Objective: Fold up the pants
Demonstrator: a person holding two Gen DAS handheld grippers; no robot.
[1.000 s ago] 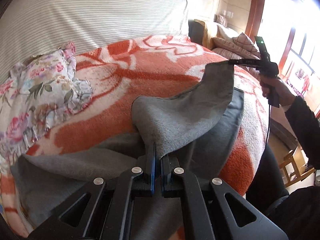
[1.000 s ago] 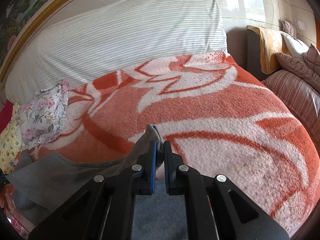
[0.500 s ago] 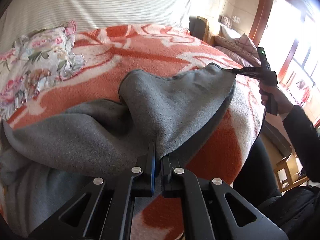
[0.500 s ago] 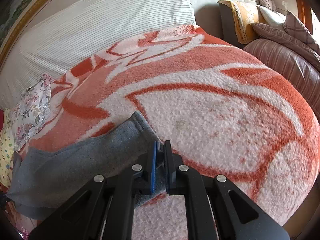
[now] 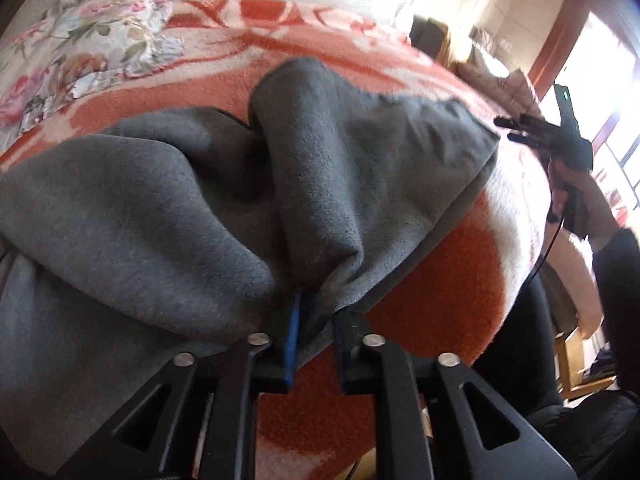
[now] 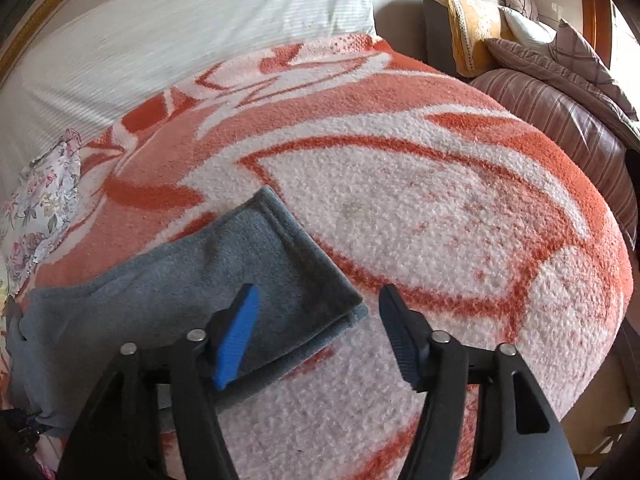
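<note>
Now the right gripper (image 6: 320, 312) has just opened wide, clear of the grey pants (image 6: 224, 264) on the bed (image 6: 440, 208); the left gripper (image 5: 316, 312) is narrowly parted, just loosening, cloth between its fingers.

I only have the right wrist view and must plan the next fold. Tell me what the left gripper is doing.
Observer: The left gripper has just been opening. Its fingers stand parted, with a fold of the grey pants loose between them.
Operator: Describe the cloth in the middle.
Observer: It is bunched into a raised ridge, not flat, on the orange blanket.
Operator: Check my side from there.
Observer: The right gripper has just been opening too. It is just off the pants' corner, with nothing between its fingers.
</note>
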